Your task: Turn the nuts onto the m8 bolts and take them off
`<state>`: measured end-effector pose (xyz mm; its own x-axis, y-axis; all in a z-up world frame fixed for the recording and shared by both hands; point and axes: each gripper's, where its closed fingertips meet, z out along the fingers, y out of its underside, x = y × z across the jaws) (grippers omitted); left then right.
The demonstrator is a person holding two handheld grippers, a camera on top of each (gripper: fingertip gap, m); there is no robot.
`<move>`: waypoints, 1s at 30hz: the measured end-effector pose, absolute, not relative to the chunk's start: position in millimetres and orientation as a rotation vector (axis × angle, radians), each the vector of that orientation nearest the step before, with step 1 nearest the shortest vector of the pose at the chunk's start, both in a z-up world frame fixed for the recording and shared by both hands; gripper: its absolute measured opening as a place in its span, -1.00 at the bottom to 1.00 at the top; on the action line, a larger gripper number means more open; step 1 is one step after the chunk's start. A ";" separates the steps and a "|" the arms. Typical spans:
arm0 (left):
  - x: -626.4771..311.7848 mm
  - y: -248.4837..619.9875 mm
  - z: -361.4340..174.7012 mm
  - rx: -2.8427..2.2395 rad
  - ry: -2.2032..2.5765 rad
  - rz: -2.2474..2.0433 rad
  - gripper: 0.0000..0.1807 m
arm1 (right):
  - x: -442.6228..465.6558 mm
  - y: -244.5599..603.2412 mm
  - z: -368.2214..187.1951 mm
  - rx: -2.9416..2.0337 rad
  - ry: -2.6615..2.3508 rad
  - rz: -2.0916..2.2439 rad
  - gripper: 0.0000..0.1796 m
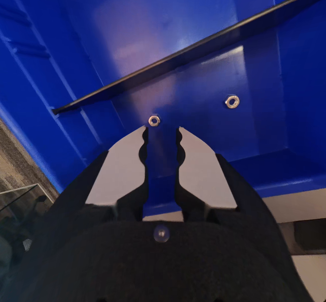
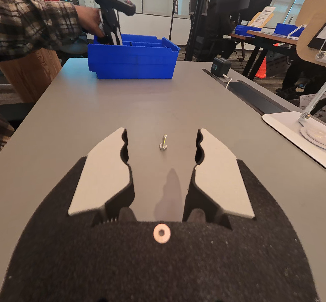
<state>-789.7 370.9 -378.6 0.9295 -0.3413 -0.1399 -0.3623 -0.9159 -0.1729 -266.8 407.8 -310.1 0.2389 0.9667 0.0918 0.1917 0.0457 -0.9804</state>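
Two small silver nuts lie flat on the floor of the blue bin [image 1: 202,20]; the nearer nut [image 1: 154,120] sits just past the tip of my left gripper's [image 1: 162,128] left finger, apart from it, and the farther nut [image 1: 232,101] lies off to the right in the same compartment; a black divider [image 1: 176,58] crosses the bin beyond them both; my left gripper is spread with nothing between its fingers, and it is tilted down into this compartment.

The bolt [image 2: 163,142] stands on its hex head on the grey table [image 2: 88,113], thread pointing up; it is in line with the gap of my right gripper [image 2: 162,131], a little beyond the fingertips and touching neither; my right gripper is spread wide and holds nothing, hovering low over the table.

From the right wrist view the blue bin [image 2: 134,64] rests near the far end of the table, well apart from the bolt; my left gripper [image 2: 112,35] dips into its left end, held by my hand [image 2: 91,20] in a plaid sleeve [image 2: 35,23].

Further right, a small black device [image 2: 220,66] with a white cable sits at the table's edge, and a white stand base [image 2: 291,131] lies on the near right.
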 end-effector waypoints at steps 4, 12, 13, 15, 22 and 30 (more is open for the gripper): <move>-793.4 373.7 -387.2 -2.944 0.493 0.152 -0.70 | -267.3 406.4 -309.9 -1.393 -1.193 0.879 -0.18; -801.8 376.9 -398.4 -3.016 0.358 0.121 -0.71 | -268.0 404.3 -309.6 -1.388 -1.203 0.884 -0.17; -802.4 376.9 -399.9 -3.024 0.335 0.107 -0.72 | -268.1 403.9 -309.3 -1.386 -1.205 0.884 -0.17; -802.7 376.2 -403.4 -3.040 0.299 0.076 -0.73 | -268.1 403.7 -309.0 -1.385 -1.205 0.883 -0.17; -801.4 376.4 -404.8 -3.047 0.268 0.043 -0.81 | -268.3 402.5 -308.6 -1.382 -1.211 0.887 -0.18; -796.8 369.3 -400.1 -3.054 0.280 0.005 -0.82 | -265.8 402.3 -303.2 -1.365 -1.200 0.887 -0.21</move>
